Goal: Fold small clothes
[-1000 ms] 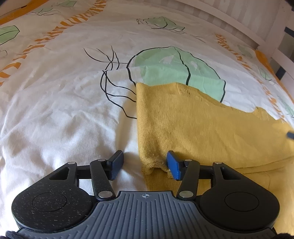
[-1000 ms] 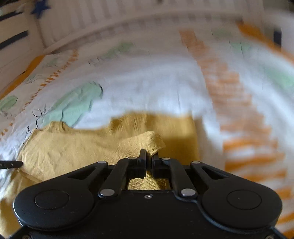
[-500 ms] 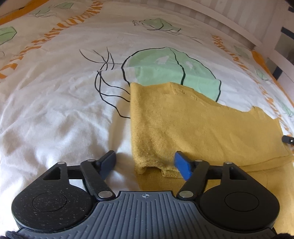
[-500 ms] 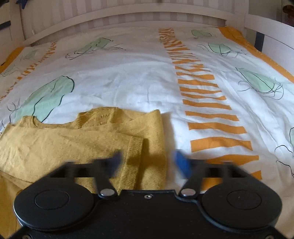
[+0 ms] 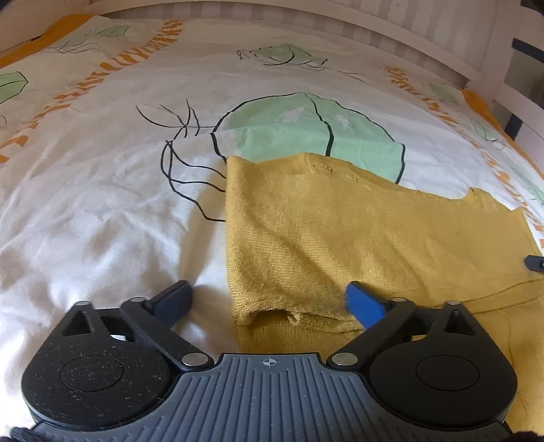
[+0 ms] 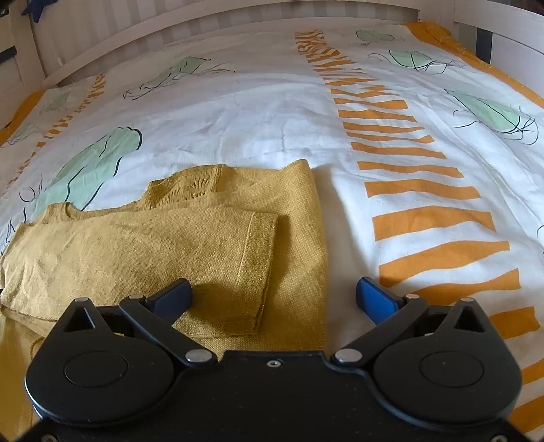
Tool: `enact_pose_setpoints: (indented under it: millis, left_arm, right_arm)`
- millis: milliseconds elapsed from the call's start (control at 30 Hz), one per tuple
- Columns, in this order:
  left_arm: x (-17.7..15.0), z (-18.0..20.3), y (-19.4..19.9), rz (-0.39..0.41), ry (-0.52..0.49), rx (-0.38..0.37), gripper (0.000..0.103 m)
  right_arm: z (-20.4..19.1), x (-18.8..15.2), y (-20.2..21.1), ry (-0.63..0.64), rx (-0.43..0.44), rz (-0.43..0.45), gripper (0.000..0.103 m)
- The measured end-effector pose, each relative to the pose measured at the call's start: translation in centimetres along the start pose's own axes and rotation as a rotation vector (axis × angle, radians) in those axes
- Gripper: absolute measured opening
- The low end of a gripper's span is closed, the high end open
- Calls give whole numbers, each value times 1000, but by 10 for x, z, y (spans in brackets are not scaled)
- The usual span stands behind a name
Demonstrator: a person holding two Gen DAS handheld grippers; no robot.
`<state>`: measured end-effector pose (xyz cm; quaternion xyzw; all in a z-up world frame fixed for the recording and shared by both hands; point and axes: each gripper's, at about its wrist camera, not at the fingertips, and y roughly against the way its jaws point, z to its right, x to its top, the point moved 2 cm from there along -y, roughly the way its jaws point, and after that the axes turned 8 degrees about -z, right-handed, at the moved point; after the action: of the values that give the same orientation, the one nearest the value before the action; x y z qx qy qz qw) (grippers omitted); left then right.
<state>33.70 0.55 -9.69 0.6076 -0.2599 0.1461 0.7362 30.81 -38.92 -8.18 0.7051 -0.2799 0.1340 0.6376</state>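
Observation:
A mustard-yellow knit sweater [image 5: 357,231] lies flat on the bed, its sleeves folded across the body. My left gripper [image 5: 268,302] is open and empty, its jaws wide apart around the sweater's near-left folded cuff. In the right wrist view the sweater [image 6: 170,244] shows a sleeve laid across it, the cuff [image 6: 261,258] resting on the body. My right gripper [image 6: 273,294] is open and empty, straddling the sweater's right edge just behind the cuff. A tip of the right gripper shows at the right edge of the left wrist view [image 5: 533,262].
The bed cover [image 6: 272,112] is white with green leaf prints and orange stripes [image 6: 418,190]. A white slatted bed frame [image 6: 204,20] runs along the far side. The cover is lightly wrinkled to the left of the sweater [image 5: 85,210].
My right gripper opened and let go of the sleeve, which now lies flat across the sweater. My left gripper opened wider and drew back a little.

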Motion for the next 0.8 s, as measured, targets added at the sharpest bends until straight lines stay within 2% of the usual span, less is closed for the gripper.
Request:
enact_pose_setpoints:
  millis: [200, 433, 800]
  left_arm:
    - [1, 3, -1, -4, -1, 15, 102]
    - [1, 4, -2, -1, -1, 28, 103]
    - [-2, 4, -4, 48, 40, 29, 103]
  right_arm:
    - [0, -3, 0, 0, 0, 26, 103]
    - [0, -13, 0, 5, 3, 101, 103]
    - [7, -16, -3, -22, 50, 145, 103]
